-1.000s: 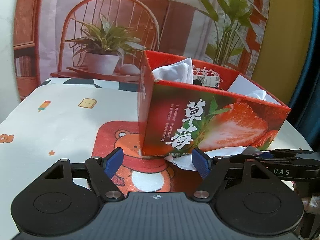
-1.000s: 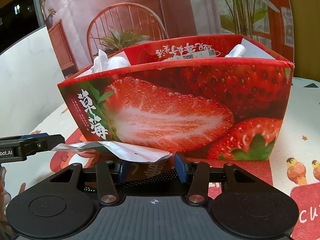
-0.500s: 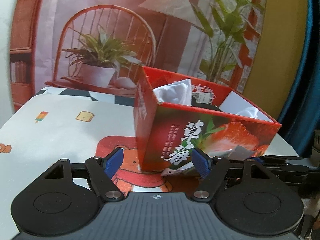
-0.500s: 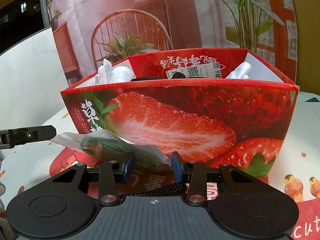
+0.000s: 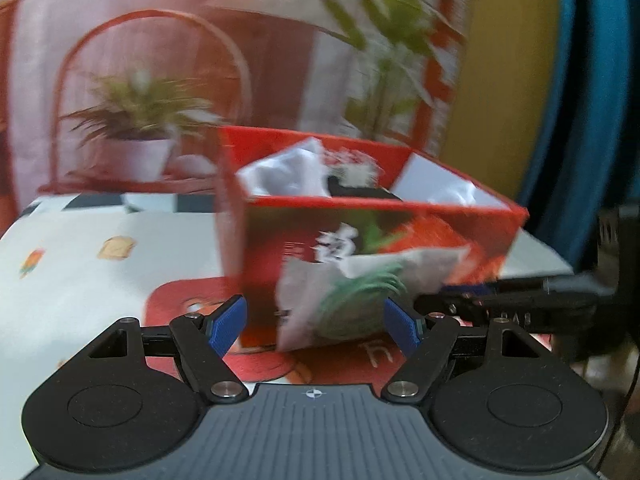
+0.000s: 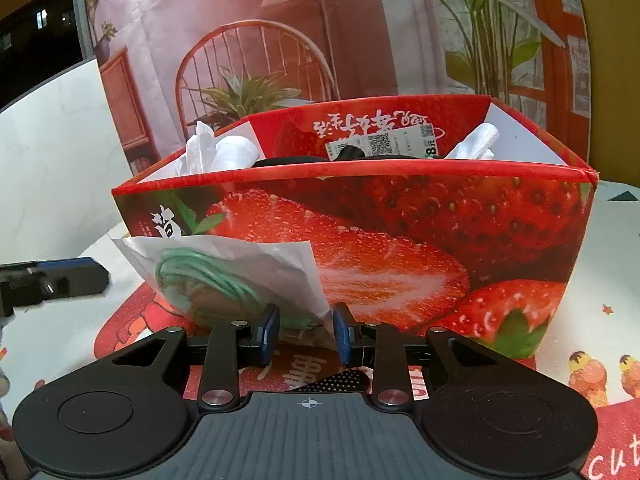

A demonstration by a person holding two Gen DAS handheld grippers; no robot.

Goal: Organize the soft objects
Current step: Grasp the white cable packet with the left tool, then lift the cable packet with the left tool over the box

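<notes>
Right tool closing on a clear bag, in front of the strawberry box.

Seen from the right wrist: right tool (image 6: 306, 334) with jaws narrow, having just been closing, blue pads pressing on the lower edge of the clear bag (image 6: 236, 268) with a green coiled thing inside. Bag lifted and tilted against the front wall of the red strawberry box (image 6: 440, 232), which stands on the desk (image 6: 616, 248) with a cartoon cloth. In the box: white soft items (image 6: 224, 152) at the left and right ends, something black in the middle, and a label with a code. Seen from the left wrist, blurred: left tool (image 5: 316, 324) wide open, nothing between its pads, just beside the bag (image 5: 352, 292) but not touching it.
</notes>
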